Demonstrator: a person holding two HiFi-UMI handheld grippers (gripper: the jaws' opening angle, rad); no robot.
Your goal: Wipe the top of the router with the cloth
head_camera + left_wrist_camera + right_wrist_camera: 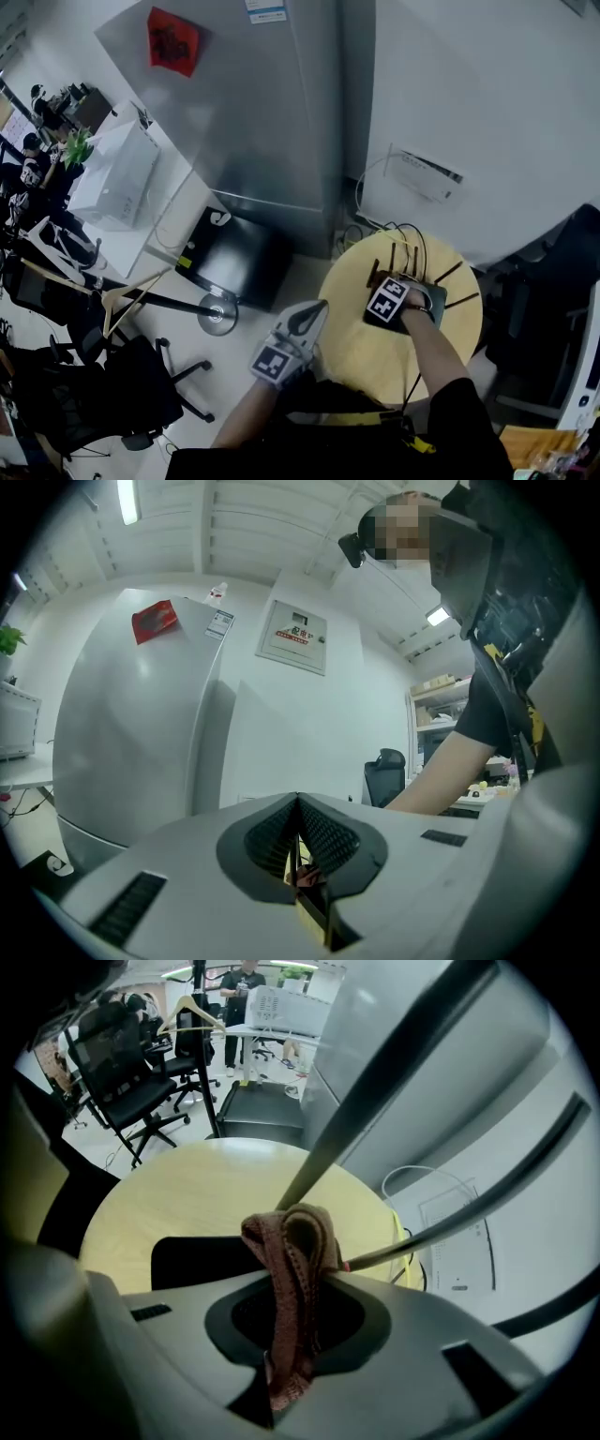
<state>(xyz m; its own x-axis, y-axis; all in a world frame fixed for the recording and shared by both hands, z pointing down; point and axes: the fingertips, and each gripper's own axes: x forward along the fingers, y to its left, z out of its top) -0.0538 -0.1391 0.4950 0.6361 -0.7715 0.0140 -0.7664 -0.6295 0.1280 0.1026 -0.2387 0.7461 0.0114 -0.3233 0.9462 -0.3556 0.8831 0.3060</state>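
Right gripper (292, 1321): jaws clamped on the folded brown cloth (298, 1241), held over the black router (187, 1258) on the round yellow worktop (356, 352) (cloth-to-router contact not discernible); left gripper (317, 314): jaws pressed together, left of the router, beyond the worktop's edge.

A silver refrigerator (253, 103) stands against the white wall, with a red paper decoration (174, 40) stuck near the top of its door. A black case (230, 255) lies on the floor just beside its foot, and a round pale-wood table (352, 352) stands nearby. To the left, a white desk (164, 202) carries a white boxy machine (114, 176). Near it are a wooden clothes hanger (134, 287) and a black office chair (141, 389). A framed electrical panel (293, 637) hangs on the wall.
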